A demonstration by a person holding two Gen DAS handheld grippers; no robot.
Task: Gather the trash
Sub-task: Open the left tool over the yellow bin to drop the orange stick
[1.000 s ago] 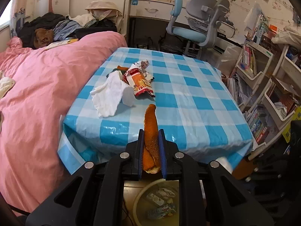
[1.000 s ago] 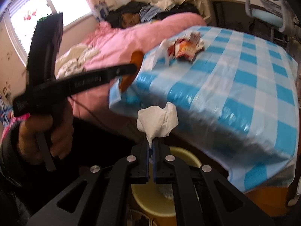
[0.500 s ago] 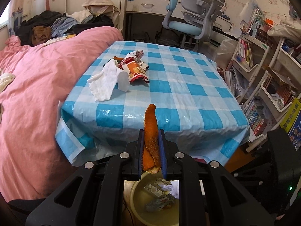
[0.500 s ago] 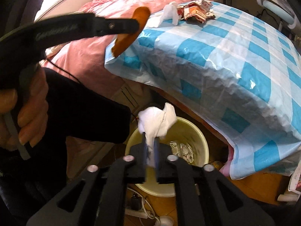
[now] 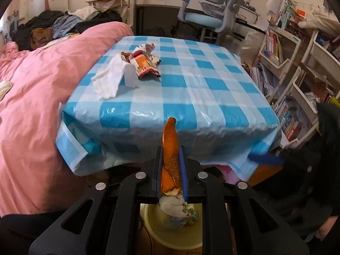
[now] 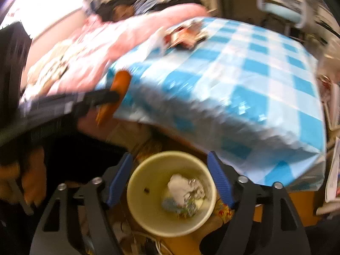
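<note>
The right gripper (image 6: 170,178) is opening wide, empty, over the yellow bin (image 6: 136,193); the left gripper (image 5: 171,170) is pinching orange peel (image 5: 170,148), probably dropped next.

Right gripper (image 6: 170,178): jaws opening, nothing between them, above a round pale-yellow plastic bin (image 6: 148,216). A crumpled white tissue (image 6: 179,188) lies inside (among other scraps). Left gripper (image 6: 114,94) clamps an orange peel strip (image 6: 119,85) beside the blue-checked tablecloth (image 6: 244,85).

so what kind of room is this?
Most likely a bedroom, probably a child's: a bed with a pink duvet, a desk chair and bookshelves surround the checked-cloth table.
</note>
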